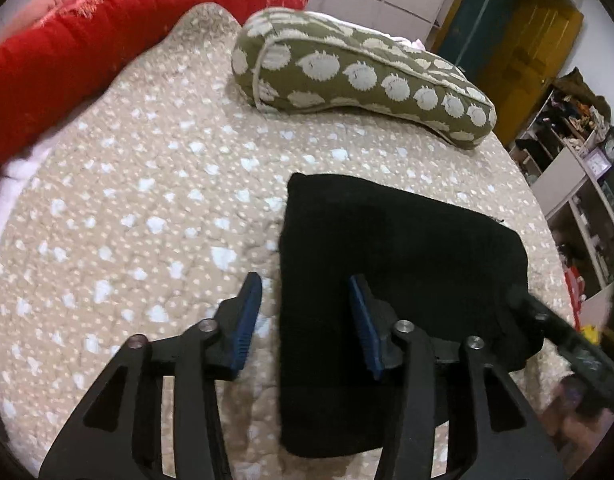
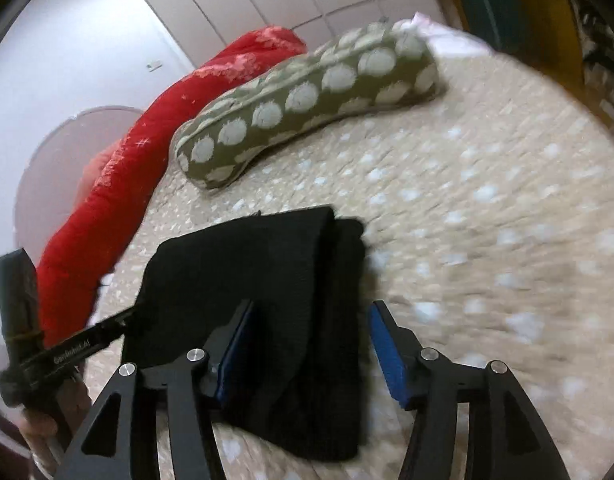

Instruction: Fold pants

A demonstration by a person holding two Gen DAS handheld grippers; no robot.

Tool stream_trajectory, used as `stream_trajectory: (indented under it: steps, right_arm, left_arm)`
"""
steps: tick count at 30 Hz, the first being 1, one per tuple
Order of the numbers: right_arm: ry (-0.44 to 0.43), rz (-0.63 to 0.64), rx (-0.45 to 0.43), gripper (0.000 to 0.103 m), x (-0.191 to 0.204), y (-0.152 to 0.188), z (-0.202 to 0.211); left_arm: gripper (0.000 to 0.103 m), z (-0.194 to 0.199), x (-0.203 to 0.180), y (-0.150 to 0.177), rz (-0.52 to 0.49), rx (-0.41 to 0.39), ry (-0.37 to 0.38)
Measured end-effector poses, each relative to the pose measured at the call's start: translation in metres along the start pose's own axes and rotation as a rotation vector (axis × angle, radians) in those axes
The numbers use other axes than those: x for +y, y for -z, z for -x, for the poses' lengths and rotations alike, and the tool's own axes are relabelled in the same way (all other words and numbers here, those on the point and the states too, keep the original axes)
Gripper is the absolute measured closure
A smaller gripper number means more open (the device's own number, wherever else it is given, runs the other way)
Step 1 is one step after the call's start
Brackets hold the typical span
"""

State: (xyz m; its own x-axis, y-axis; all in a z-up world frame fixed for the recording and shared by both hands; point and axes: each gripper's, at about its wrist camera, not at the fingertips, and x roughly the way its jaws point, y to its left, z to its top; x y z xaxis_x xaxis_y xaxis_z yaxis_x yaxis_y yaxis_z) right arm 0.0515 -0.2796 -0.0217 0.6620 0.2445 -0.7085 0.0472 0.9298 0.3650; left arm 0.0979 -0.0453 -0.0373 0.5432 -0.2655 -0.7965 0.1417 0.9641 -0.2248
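Note:
The black pants [image 1: 399,280] lie folded into a thick rectangle on the beige dotted bedspread [image 1: 147,208]. My left gripper [image 1: 305,296] is open, its blue pads straddling the pants' left edge, holding nothing. In the right wrist view the pants [image 2: 259,280] show stacked layers. My right gripper [image 2: 311,320] is open above their right edge and empty. The right gripper's body shows in the left wrist view [image 1: 567,340]; the left one shows in the right wrist view [image 2: 67,352].
An olive bolster pillow with white dots [image 1: 359,76] lies across the far bed. A red blanket roll [image 1: 87,52] lies along the left edge. Shelves [image 1: 579,168] and a yellow door [image 1: 523,52] stand at the right.

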Motion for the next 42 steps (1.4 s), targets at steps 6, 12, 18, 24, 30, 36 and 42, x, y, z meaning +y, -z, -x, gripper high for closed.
stream_trajectory:
  steps: [6, 12, 18, 24, 30, 36, 42]
  right_arm:
    - [-0.048, 0.196, -0.059, 0.059, 0.046, 0.002, 0.04]
    - [0.036, 0.258, 0.03, 0.063, 0.047, 0.04, -0.001]
    - [-0.002, 0.221, -0.026, 0.064, 0.055, 0.024, 0.021]
    - [0.067, 0.197, -0.07, 0.062, 0.058, -0.003, 0.003]
    - [0.047, 0.077, -0.023, 0.062, 0.029, -0.016, -0.041]
    - [0.066, 0.131, -0.055, 0.062, 0.045, -0.007, 0.0]
    - [0.142, 0.184, -0.102, 0.058, 0.062, 0.016, 0.022]
  left_arm:
    - [0.057, 0.004, -0.009, 0.001, -0.027, -0.006, -0.046]
    - [0.057, -0.001, -0.017, 0.004, -0.04, -0.017, -0.071]
    - [0.057, 0.011, -0.023, 0.007, -0.067, -0.046, -0.114]
    - [0.057, 0.032, -0.026, 0.012, -0.059, -0.11, -0.155]
    - [0.057, 0.039, -0.032, 0.017, -0.063, -0.113, -0.16]
    - [0.057, 0.042, -0.037, 0.021, -0.071, -0.123, -0.163]
    - [0.057, 0.048, -0.044, 0.03, -0.093, -0.134, -0.189]
